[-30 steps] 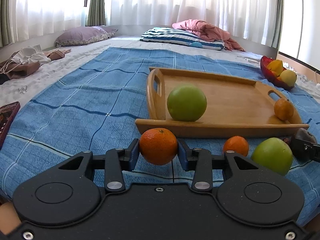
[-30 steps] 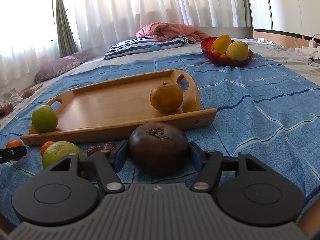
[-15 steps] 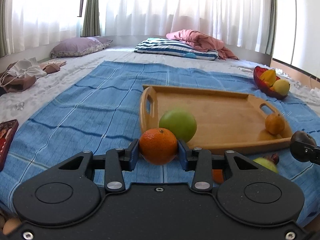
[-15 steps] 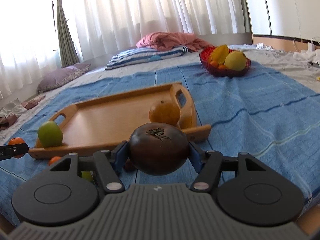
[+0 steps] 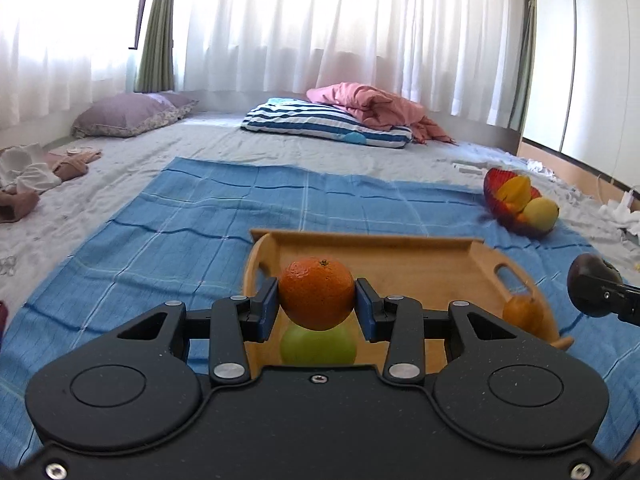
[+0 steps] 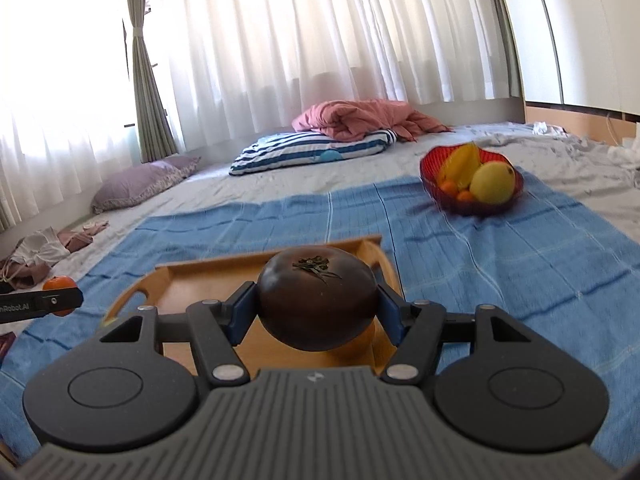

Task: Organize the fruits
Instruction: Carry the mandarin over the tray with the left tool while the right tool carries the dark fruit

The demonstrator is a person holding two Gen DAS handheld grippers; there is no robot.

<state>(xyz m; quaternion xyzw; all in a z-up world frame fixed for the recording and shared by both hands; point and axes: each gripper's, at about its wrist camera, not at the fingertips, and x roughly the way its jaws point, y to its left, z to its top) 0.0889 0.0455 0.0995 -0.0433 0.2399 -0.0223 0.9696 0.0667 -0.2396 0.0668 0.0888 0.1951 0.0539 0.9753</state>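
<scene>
Orange, round, dimpled-skin mandarin [image 5: 317, 295] sits clamped between the blue pads of the left gripper [image 5: 317, 307], centre of the left wrist view, jaws closed partway onto its sides. Below it, lower centre, a round green apple [image 5: 318, 346] lies in the rectangular wooden tray with cut-out handles [image 5: 400, 264]; a small orange fruit [image 5: 522, 314] rests by the tray's right handle. Dark brown round tomato-like fruit with a dried green calyx [image 6: 317, 304] is gripped by the right gripper [image 6: 317, 314], centre of the right wrist view, jaws about half spread, above the tray. Red bowl of yellow and orange fruit [image 6: 432, 168] stands upper right on the blue checked cloth [image 6: 520, 264].
</scene>
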